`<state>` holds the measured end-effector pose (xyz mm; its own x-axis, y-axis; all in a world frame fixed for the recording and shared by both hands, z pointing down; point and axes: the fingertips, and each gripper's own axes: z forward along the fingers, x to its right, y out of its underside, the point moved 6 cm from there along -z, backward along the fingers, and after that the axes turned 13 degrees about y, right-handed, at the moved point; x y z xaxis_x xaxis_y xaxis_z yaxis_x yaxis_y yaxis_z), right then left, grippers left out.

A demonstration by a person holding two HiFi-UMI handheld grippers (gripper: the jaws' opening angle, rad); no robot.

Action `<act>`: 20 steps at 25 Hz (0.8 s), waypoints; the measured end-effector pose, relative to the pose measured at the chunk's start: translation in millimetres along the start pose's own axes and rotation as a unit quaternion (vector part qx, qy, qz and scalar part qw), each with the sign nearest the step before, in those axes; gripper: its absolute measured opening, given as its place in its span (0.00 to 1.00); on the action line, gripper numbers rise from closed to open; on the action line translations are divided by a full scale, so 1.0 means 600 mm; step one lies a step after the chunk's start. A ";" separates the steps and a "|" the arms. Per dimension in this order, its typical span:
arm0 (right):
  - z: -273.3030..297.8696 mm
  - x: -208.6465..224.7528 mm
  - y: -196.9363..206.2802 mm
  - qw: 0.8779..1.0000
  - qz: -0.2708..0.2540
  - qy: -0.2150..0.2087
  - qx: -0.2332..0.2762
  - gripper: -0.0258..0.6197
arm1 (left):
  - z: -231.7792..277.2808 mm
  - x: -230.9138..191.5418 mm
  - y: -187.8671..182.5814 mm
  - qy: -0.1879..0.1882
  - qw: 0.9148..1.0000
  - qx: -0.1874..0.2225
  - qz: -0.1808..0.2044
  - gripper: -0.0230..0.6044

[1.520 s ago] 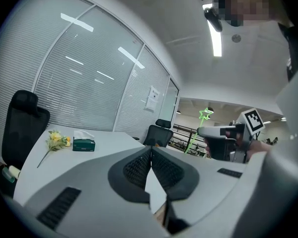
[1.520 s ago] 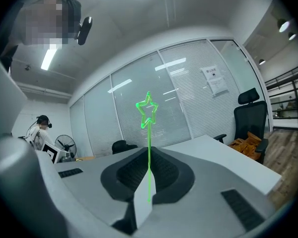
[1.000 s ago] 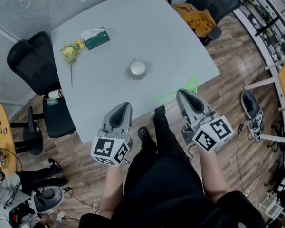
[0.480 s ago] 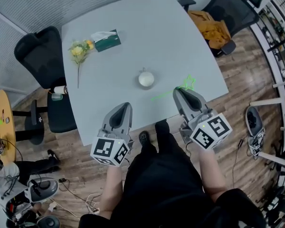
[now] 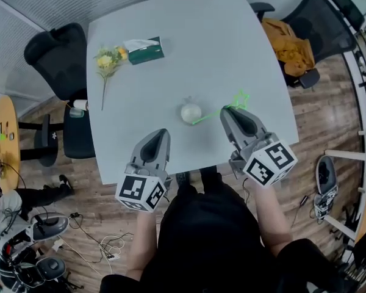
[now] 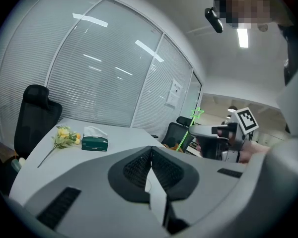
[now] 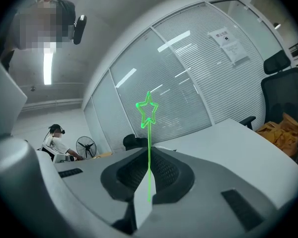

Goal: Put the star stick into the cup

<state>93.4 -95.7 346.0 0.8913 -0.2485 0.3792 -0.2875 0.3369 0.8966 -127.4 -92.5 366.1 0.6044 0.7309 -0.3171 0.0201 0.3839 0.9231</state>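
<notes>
**Thin star stick pinched in the right jaws, cup just beside it**

Head view: one star stick (image 5: 234, 102), bright green, is in the right gripper (image 5: 227, 110), over the near part of the grey table (image 5: 201, 41). Its plain end points toward the single white cup (image 5: 191, 112) and lies near it; whether it is above the rim cannot be told. The left gripper (image 5: 160, 133) hovers apart, nearer the table edge. One flower sprig (image 5: 107, 63) and one green tissue box (image 5: 144, 49) lie well away at the far corner.

Left gripper view: these jaws are pressed together with nothing between them. The other gripper shows at the right with the star rising above it.

Right gripper view: the jaws are closed on the stick's shaft, star uppermost and upright.

The stick looks very light, thin and likely springy, so it may swing or slip in a loose pinch. A hold low on the shaft, as here, seems sound; the outlined star looks too frail to squeeze. The cup appears light enough to tip if nudged.
</notes>
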 end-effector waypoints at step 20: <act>0.125 0.090 0.050 0.993 0.003 -0.075 -0.089 0.08 | 0.055 0.010 0.014 -0.103 0.994 0.000 -0.026 0.04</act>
<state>106.6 -167.1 410.6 0.8235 -0.3747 0.4261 -0.2143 0.4899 0.8450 -97.5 -103.6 378.9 0.7532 0.5783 -0.3136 0.0564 0.4182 0.9066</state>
